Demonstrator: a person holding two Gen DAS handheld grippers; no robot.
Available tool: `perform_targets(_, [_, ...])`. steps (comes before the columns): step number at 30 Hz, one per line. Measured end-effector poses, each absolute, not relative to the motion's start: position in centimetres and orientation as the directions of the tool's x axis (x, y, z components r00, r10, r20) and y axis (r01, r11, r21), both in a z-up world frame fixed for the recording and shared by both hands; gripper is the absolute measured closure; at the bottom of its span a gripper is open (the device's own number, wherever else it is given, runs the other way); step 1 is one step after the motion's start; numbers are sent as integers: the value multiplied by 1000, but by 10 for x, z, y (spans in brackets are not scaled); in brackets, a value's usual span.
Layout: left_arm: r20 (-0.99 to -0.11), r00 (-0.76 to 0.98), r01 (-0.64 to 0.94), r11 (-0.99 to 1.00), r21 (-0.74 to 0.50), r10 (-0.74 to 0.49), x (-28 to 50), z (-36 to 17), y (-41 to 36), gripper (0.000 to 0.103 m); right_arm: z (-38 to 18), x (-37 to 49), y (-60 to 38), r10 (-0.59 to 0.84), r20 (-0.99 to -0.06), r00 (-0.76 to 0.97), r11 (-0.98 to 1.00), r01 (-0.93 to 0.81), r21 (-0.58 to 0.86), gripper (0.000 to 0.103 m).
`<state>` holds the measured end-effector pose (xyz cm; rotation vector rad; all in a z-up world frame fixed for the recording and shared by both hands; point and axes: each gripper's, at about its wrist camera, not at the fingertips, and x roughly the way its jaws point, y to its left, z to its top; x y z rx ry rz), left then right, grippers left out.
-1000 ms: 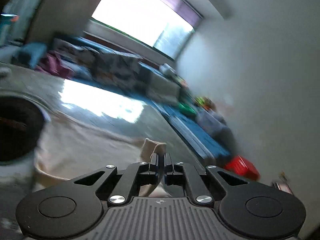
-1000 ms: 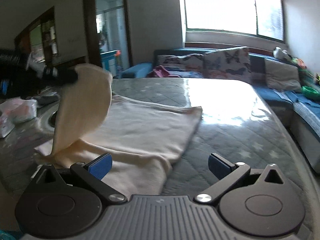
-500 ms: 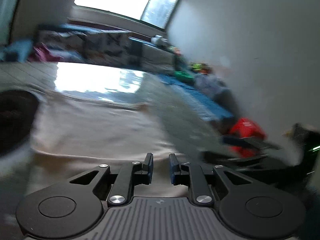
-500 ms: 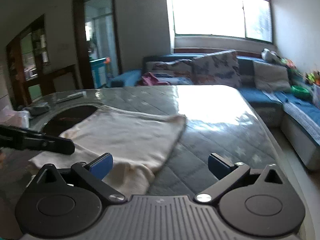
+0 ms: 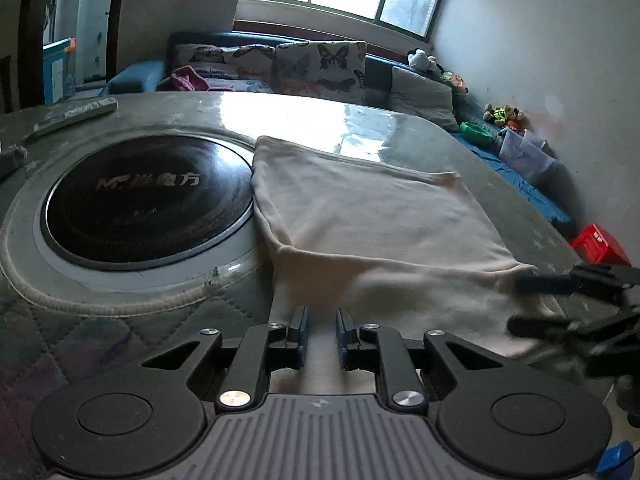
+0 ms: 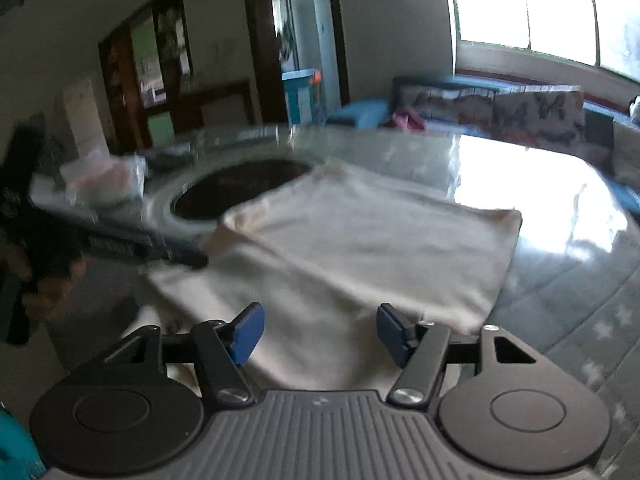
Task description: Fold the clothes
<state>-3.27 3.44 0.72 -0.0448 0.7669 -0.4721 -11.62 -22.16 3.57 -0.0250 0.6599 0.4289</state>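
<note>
A cream garment (image 5: 372, 216) lies on the grey table, one layer folded over another. In the left wrist view my left gripper (image 5: 322, 332) hovers low over its near edge. Its jaws stand a narrow gap apart and nothing is pinched between them. The right gripper (image 5: 520, 304) shows as dark blurred fingers at the garment's right corner. In the right wrist view my right gripper (image 6: 320, 332) is over the garment (image 6: 360, 240) with its jaws closing. Cloth lies below and between the blue pads (image 6: 248, 332), which do not press on it. The left gripper (image 6: 200, 261) reaches in from the left.
A round black cooktop (image 5: 148, 204) is set into the table (image 5: 420, 136) just left of the garment. A remote (image 5: 76, 114) lies at the far left. Plastic bags (image 6: 104, 180) sit beyond the cooktop. A sofa (image 5: 320, 64) and a red crate (image 5: 600, 244) stand past the table's edge.
My left gripper carried a lifted corner of the garment across, let it go and sank toward the table; that layer now lies flat. The right gripper's jaws have narrowed over the near edge.
</note>
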Motion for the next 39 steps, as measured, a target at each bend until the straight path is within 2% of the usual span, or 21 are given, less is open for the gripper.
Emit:
perform_targets(3, [-652, 625, 413, 890, -192, -430, -35, 13, 32, 86, 29, -119, -223, 367, -625, 689, 912, -399, 96, 44])
perform_targets(8, [-620, 615, 546, 830, -113, -488, -56, 31, 21, 85, 43, -133, -230, 389, -600, 700, 903, -418, 98, 45])
perform_targets(11, [-624, 612, 624, 781, 3, -486, -73, 34, 16, 84, 35, -134, -234, 385, -635, 670, 902, -420, 104, 48])
perform_targets(17, [-631, 634, 719, 641, 267, -448, -110, 25, 15, 82, 45, -149, -234, 404, -624, 669, 883, -464, 74, 48])
perform_targets(20, [-636, 635, 739, 585, 334, -439, -118, 13, 11, 82, 41, -154, -226, 412, -648, 641, 859, -510, 42, 48])
perform_targets(24, [-596, 657, 750, 483, 452, -463, -133, -3, 3, 80, 40, -158, -220, 405, -666, 626, 842, -540, 4, 47])
perform_targets(28, [-567, 668, 744, 420, 520, -481, -139, -14, -3, 80, 48, -165, -218, 398, -669, 627, 828, -560, -32, 43])
perform_targets(30, [-558, 667, 745, 412, 525, -494, -138, -16, -4, 80, 49, -167, -217, 390, -675, 626, 817, -574, -60, 34])
perform_targets(33, [-551, 653, 756, 402, 517, -520, -136, -16, 0, 81, 51, -171, -214, 383, -685, 620, 800, -593, -90, 33])
perform_targets(36, [-569, 641, 766, 382, 517, -515, -136, -15, 7, 81, 53, -176, -211, 376, -688, 621, 783, -610, -122, 27])
perform_targets(39, [-582, 629, 774, 347, 529, -514, -136, -18, 11, 80, 53, -179, -208, 384, -687, 617, 764, -630, -139, 25])
